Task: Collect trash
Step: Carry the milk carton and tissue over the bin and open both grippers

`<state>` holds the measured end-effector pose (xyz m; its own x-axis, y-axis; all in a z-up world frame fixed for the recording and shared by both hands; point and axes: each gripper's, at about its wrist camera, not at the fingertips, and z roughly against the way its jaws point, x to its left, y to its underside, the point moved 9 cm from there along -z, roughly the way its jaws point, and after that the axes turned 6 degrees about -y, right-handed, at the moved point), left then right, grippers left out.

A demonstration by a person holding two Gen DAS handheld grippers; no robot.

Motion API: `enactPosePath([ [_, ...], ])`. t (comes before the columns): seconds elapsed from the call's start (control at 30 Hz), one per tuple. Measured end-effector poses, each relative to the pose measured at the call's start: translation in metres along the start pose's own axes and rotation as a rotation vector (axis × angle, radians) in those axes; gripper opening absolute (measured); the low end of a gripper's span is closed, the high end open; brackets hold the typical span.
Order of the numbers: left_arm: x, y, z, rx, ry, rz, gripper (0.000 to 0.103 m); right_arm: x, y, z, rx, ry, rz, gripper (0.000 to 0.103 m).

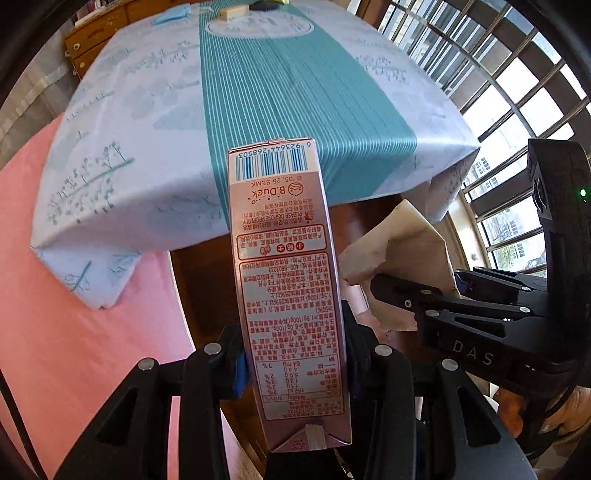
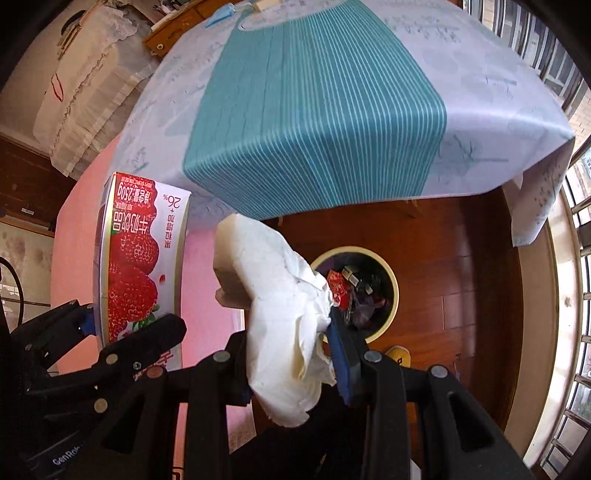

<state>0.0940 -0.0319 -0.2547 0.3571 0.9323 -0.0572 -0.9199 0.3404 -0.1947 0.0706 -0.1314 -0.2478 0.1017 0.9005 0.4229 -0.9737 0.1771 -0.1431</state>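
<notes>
My left gripper (image 1: pixel 293 354) is shut on a pink strawberry milk carton (image 1: pixel 288 280), held upright off the table's front edge; the carton also shows in the right wrist view (image 2: pixel 136 266). My right gripper (image 2: pixel 291 354) is shut on a crumpled white paper napkin (image 2: pixel 280 302), also seen in the left wrist view (image 1: pixel 402 254). The right gripper's body (image 1: pixel 480 314) is to the right of the carton. A round trash bin (image 2: pixel 391 295) with wrappers inside stands on the wooden floor below and just right of the napkin.
A table under a pale blue and teal striped cloth (image 1: pixel 258 92) fills the view ahead, with small items at its far end (image 1: pixel 232 11). A pink surface (image 1: pixel 74 314) lies to the left. Barred windows (image 1: pixel 517 92) are on the right. A yellow slipper (image 2: pixel 399 356) is near the bin.
</notes>
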Motion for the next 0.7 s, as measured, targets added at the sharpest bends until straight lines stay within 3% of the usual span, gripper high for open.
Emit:
enactPosePath([
  [0.4,-0.019,0.049,-0.177,0.156,-0.011,0.044,0.039,-0.111,0.046,-0.151,0.157,0.036,-0.176,0.035],
  [0.63,-0.019,0.050,-0.254,0.163,-0.025,0.027,0.039,-0.150,0.042,-0.225,0.146,0.042,-0.241,0.038],
  [0.7,-0.021,0.051,-0.270,0.158,-0.019,0.018,0.046,-0.157,0.041,-0.240,0.140,0.029,-0.266,0.047],
])
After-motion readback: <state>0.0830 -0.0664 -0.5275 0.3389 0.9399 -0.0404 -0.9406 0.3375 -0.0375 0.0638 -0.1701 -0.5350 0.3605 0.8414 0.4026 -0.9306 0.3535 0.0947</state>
